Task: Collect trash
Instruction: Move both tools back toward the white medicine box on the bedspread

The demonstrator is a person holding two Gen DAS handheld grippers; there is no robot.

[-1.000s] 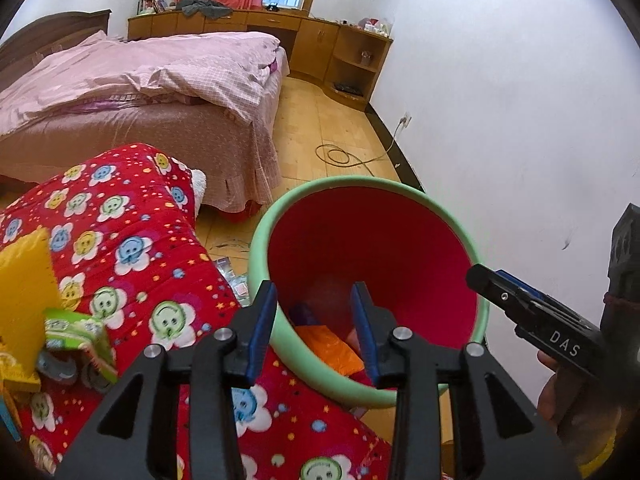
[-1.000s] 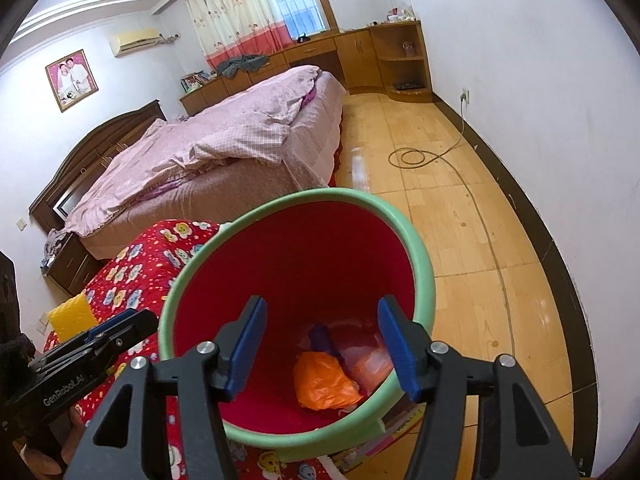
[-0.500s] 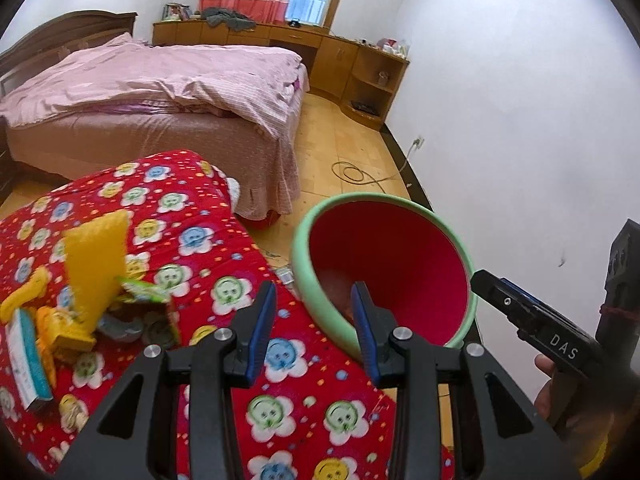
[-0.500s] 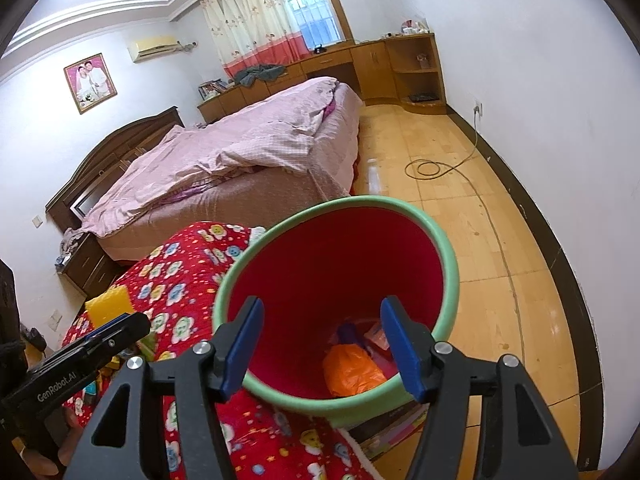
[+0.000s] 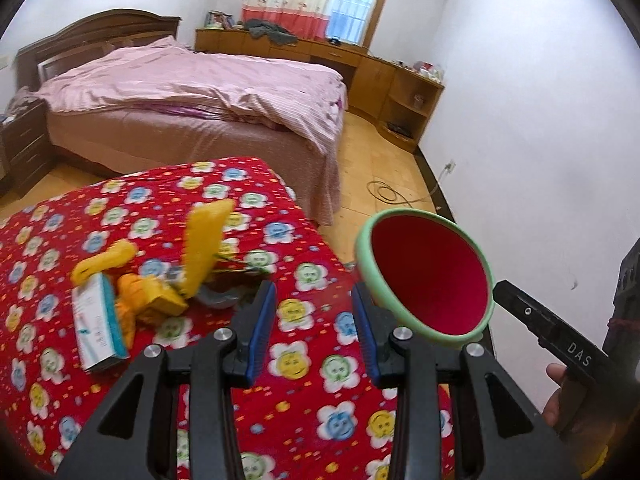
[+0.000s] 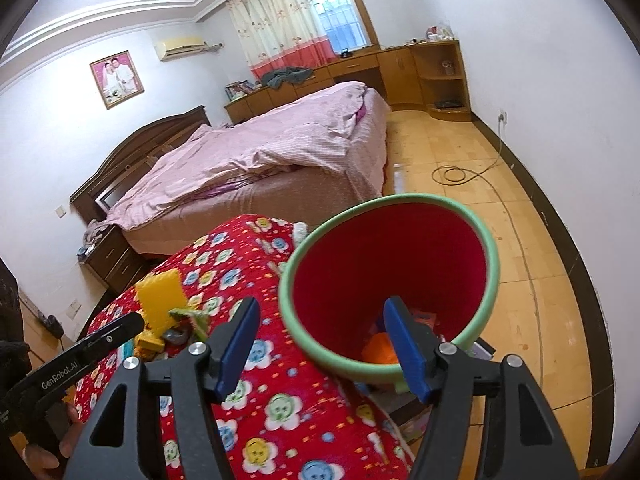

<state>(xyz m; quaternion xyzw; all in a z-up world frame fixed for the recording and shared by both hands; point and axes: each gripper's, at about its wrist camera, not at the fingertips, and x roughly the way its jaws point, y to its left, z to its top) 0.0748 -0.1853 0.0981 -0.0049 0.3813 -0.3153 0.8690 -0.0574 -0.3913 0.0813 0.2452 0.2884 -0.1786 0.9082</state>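
A red bin with a green rim (image 5: 430,276) (image 6: 390,276) stands on the floor beside a red flowered quilt (image 5: 168,220) (image 6: 280,408). Orange trash (image 6: 378,350) lies in the bin's bottom. A heap of trash lies on the quilt: a yellow sponge-like slab (image 5: 204,236) (image 6: 160,296), yellow wrappers (image 5: 148,300) and a white and teal box (image 5: 96,322). My left gripper (image 5: 314,328) is open and empty above the quilt, right of the heap. My right gripper (image 6: 320,350) is open and empty over the bin's near rim.
A bed with pink covers (image 5: 192,92) (image 6: 260,156) stands behind the quilt. Wooden cabinets (image 5: 384,80) line the far wall. A cable (image 6: 456,174) lies coiled on the wooden floor by the white wall on the right.
Both grippers have drawn back and up from the bin and swung left. The trash heap on the quilt has come into fuller view. Both stay open and empty.
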